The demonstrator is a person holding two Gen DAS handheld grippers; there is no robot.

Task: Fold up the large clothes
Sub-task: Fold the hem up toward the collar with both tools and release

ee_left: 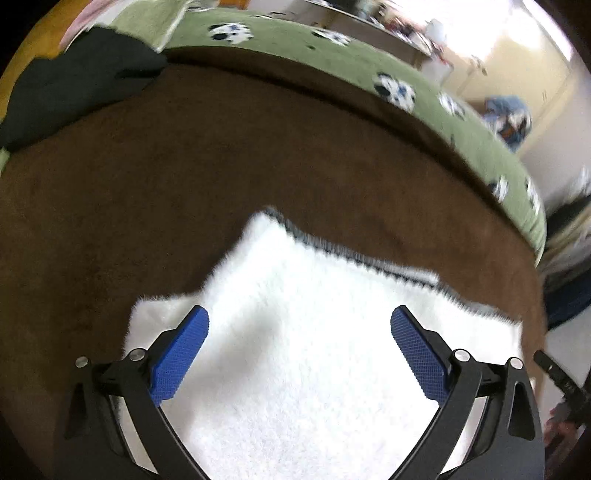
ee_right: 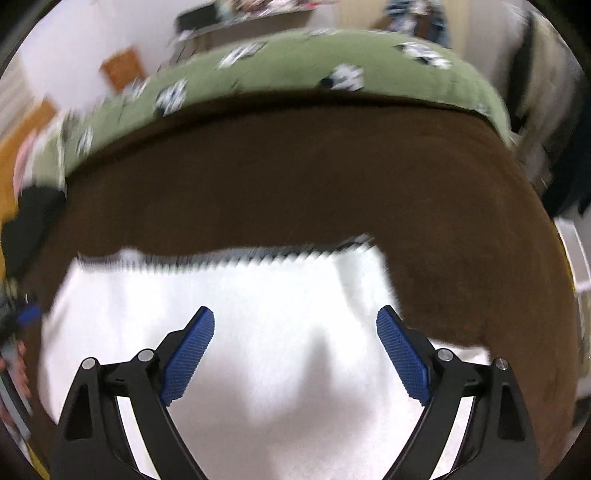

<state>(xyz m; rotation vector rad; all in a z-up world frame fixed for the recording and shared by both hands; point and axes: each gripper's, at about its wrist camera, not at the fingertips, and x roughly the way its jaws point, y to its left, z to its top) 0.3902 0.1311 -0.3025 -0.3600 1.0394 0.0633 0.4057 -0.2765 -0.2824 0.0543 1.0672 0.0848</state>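
A white fluffy garment (ee_left: 295,332) with a dark-striped knitted hem lies on a brown blanket (ee_left: 184,166). My left gripper (ee_left: 299,321) hovers over it, jaws wide apart, nothing between the blue pads (ee_left: 177,358). In the right wrist view the same white garment (ee_right: 258,332) fills the lower half, its striped hem along the far edge. My right gripper (ee_right: 295,321) is over it, open and empty. The view is blurred by motion. The other gripper shows at the left edge (ee_right: 22,317).
The brown blanket (ee_right: 295,177) covers a bed with a green cow-print cover (ee_left: 332,55) behind it. A black garment (ee_left: 66,88) lies at the far left. A cluttered desk (ee_left: 388,22) and blue clothes (ee_left: 509,118) stand beyond the bed.
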